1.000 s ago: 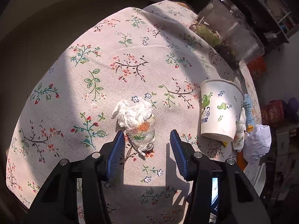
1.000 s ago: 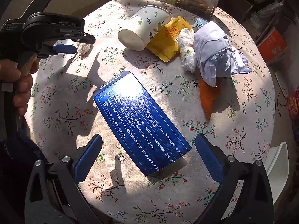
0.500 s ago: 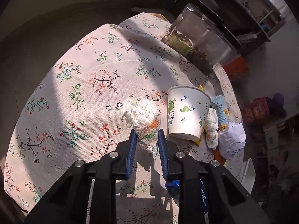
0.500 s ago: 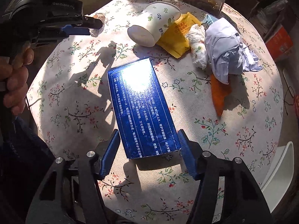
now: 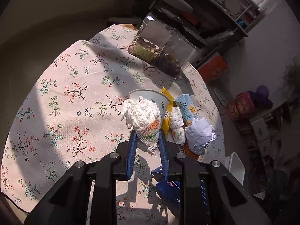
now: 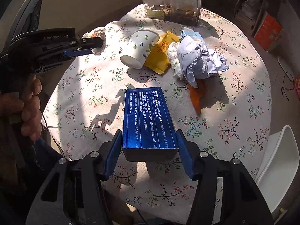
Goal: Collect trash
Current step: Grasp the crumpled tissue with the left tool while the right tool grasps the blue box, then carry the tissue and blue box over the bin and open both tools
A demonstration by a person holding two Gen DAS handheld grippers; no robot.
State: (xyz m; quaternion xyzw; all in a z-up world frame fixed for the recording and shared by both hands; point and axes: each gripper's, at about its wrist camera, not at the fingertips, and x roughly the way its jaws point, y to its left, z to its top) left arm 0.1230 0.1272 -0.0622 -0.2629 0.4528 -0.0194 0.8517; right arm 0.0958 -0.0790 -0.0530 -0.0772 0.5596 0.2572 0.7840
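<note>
A crumpled white napkin (image 5: 144, 116) with an orange and green print hangs above the floral tablecloth (image 5: 75, 86), and my left gripper (image 5: 147, 133) is shut on it. In the right wrist view that same napkin (image 6: 95, 31) shows at the left gripper (image 6: 95, 45), far left. My right gripper (image 6: 149, 132) is closing its jaws, and both pads press the sides of a long blue box (image 6: 148, 112), which is raised off the cloth with its shadow beneath. A corner of the blue box (image 5: 168, 189) shows under the left gripper.
On the far side of the table lie a tipped paper cup (image 6: 139, 48), a yellow wrapper (image 6: 161, 56), a rolled tissue (image 6: 174, 60), crumpled white paper (image 6: 198, 60), an orange wrapper (image 6: 196, 95) and a light blue carton (image 6: 193, 35). Clear jars (image 6: 170, 1) stand behind them. A white chair (image 6: 277, 159) is at the right.
Both grippers closed and rose. The left one took hold of the napkin and lifted it off the cloth. The right one closed on the blue box and raised its near end.
</note>
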